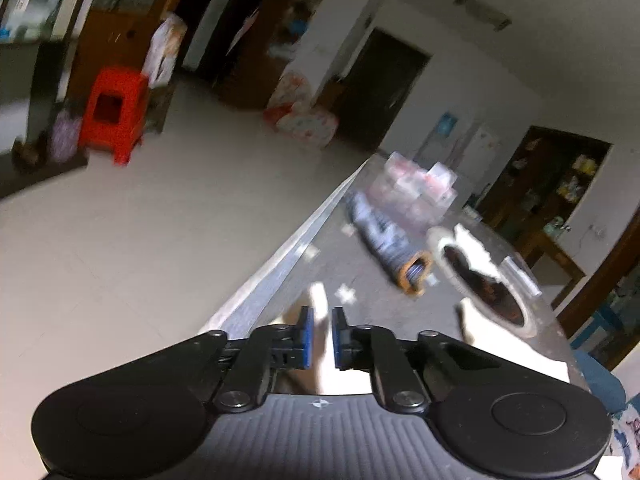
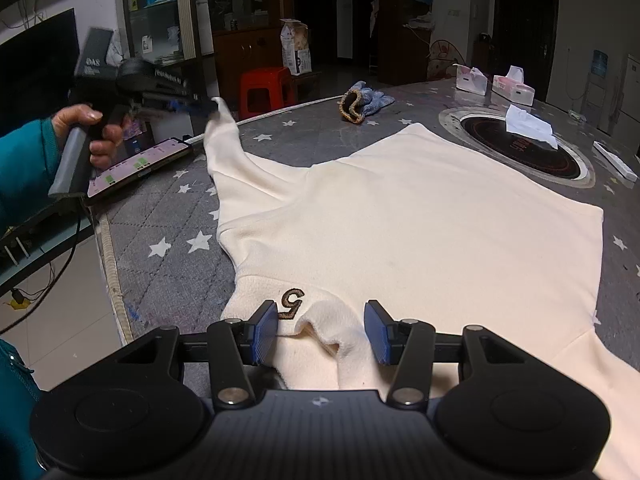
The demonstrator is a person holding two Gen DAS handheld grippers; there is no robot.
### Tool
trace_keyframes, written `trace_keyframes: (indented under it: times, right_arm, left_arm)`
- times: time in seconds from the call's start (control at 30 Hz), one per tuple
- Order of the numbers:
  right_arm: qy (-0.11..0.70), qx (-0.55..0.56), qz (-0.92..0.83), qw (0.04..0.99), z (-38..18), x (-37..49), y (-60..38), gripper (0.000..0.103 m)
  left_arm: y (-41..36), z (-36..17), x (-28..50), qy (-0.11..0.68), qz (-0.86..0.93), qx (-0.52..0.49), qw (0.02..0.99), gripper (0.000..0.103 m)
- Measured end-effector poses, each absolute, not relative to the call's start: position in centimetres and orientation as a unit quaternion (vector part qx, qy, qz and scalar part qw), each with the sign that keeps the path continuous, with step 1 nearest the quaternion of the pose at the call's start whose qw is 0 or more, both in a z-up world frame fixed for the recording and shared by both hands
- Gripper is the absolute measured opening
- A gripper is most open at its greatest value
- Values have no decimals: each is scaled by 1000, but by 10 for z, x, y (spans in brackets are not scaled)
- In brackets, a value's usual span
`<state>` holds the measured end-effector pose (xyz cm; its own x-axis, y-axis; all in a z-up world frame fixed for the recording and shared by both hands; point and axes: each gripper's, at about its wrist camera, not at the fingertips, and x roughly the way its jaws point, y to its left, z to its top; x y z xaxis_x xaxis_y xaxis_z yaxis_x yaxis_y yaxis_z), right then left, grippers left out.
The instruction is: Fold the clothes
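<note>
A cream sweater (image 2: 420, 216) lies spread flat on the grey star-patterned table (image 2: 172, 216), its collar with a brown "5" nearest my right gripper. My right gripper (image 2: 322, 332) is open, its jaws either side of the collar without pinching it. My left gripper (image 2: 200, 106) is shut on the end of the sweater's left sleeve (image 2: 224, 148) and holds it lifted above the table's left edge. In the left wrist view the sleeve cloth (image 1: 320, 320) sits between the nearly closed blue pads of the left gripper (image 1: 320, 338).
A phone (image 2: 140, 166) lies at the table's left edge. A rolled blue glove (image 2: 362, 102), tissue boxes (image 2: 494, 84), an induction hob (image 2: 520, 146) with a tissue on it stand at the far side. A red stool (image 2: 264, 90) stands on the floor beyond.
</note>
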<state>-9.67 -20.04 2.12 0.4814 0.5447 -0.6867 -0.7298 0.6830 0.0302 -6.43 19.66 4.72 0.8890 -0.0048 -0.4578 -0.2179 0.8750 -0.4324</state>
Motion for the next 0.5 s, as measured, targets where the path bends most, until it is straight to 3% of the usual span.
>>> trace_keyframes:
  times: [0.17, 0.27, 0.3, 0.37, 0.4, 0.43, 0.5]
  right_arm:
    - [344, -134, 375, 851, 21, -97, -200, 49]
    - [344, -133, 374, 851, 21, -98, -200, 49]
    - [343, -133, 374, 851, 21, -98, -200, 49]
    - [343, -133, 374, 851, 21, -98, -200, 49]
    - [343, -133, 374, 851, 21, -98, -200, 50]
    - [343, -133, 374, 852, 21, -99, -200, 50]
    - [342, -132, 374, 852, 21, -99, -200, 50]
  left_arm:
    - [184, 87, -80, 118, -23, -220, 968, 7]
    - [179, 94, -73, 143, 3, -201, 969, 11]
    - [177, 92, -69, 163, 20, -190, 968, 15]
    - [171, 82, -58, 212, 58, -157, 963, 41]
    - [169, 77, -54, 233, 75, -145, 959, 48]
    - [166, 70, -50, 249, 89, -138, 955, 54]
    - [164, 58, -41, 276, 105, -137, 946, 56]
